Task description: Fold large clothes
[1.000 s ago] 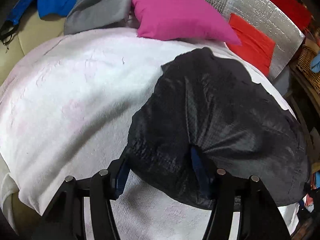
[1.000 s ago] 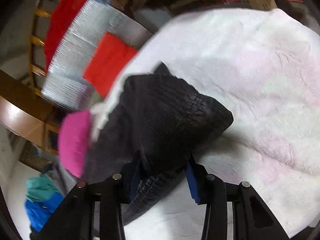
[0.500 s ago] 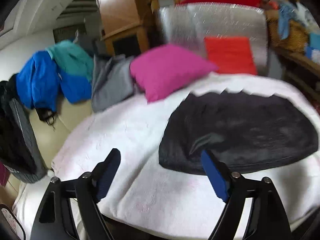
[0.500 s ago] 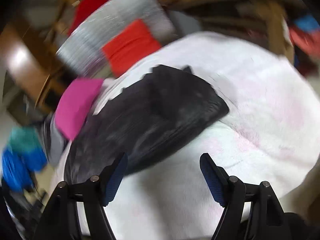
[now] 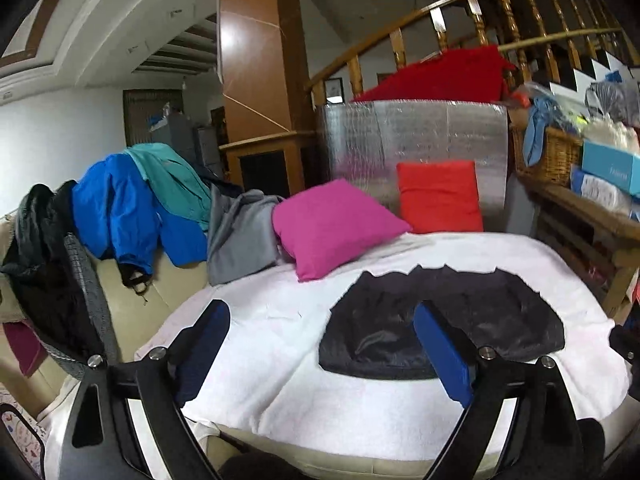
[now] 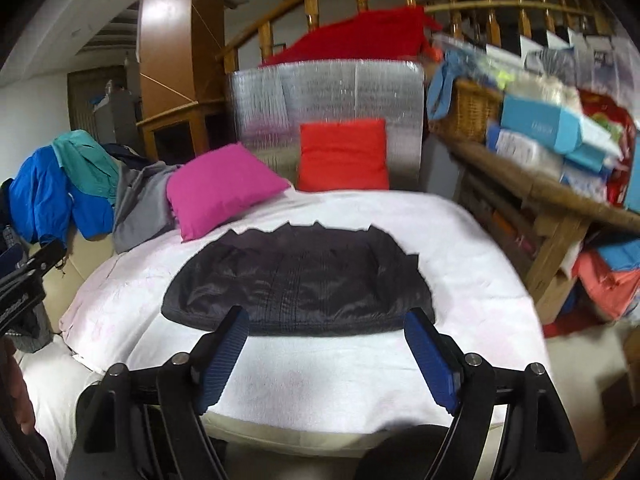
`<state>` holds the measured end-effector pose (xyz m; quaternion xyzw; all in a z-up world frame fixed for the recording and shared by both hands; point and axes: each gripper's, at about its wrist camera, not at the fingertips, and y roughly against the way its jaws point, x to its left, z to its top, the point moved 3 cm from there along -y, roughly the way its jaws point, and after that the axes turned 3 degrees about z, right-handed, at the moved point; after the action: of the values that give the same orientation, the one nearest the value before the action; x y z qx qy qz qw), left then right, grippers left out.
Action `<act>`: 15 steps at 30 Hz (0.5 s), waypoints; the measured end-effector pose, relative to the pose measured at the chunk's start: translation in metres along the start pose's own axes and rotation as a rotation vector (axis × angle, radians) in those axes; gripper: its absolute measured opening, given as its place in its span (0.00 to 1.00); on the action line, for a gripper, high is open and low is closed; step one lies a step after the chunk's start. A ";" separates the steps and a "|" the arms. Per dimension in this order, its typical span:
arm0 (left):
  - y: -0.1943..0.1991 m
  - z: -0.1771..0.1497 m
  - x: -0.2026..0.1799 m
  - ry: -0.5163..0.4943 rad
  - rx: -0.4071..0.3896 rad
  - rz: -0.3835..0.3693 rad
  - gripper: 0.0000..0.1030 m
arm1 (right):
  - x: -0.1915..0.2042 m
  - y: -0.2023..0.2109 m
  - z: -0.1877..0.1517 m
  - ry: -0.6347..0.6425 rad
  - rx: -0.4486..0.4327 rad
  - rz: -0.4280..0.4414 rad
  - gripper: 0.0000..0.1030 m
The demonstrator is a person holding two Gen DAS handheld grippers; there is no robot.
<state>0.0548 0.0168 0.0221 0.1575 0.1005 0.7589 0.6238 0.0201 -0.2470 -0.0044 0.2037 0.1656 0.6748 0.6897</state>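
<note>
A black quilted garment [image 5: 492,320] [image 6: 300,280] lies folded flat in a wide band on the white fleece blanket [image 5: 260,320] [image 6: 320,380] that covers the sofa. My left gripper [image 5: 320,306] hovers above and in front of it, off its left end. Its jaws are opening, with nothing between the blue pads [image 5: 440,356]. My right gripper [image 6: 327,314] hangs before the garment's near edge, also opening and with nothing in it. Neither gripper touches the cloth. The left gripper's body also shows at the left edge of the right wrist view [image 6: 24,276].
A pink cushion [image 5: 332,224] and a red cushion [image 5: 438,196] lean behind the garment against a silver foil panel [image 5: 412,136]. Blue, teal and grey clothes [image 5: 132,208] are piled on the sofa's left. A wooden shelf [image 6: 552,196] with a basket and boxes stands on the right.
Both grippers held the black garment a second ago. They have let go, spread their jaws and drawn back and up, and the garment now rests flat on the blanket.
</note>
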 end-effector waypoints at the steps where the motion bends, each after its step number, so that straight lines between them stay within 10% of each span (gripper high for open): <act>1: 0.009 0.002 0.001 0.005 -0.008 0.006 0.91 | 0.001 0.008 0.003 -0.001 -0.012 -0.004 0.81; 15: 0.084 0.023 0.017 0.007 -0.143 0.060 0.98 | 0.007 0.092 0.021 -0.048 -0.131 -0.019 0.82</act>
<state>-0.0163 0.0150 0.0746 0.1128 0.0435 0.7831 0.6100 -0.0483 -0.2407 0.0602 0.1728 0.1065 0.6725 0.7117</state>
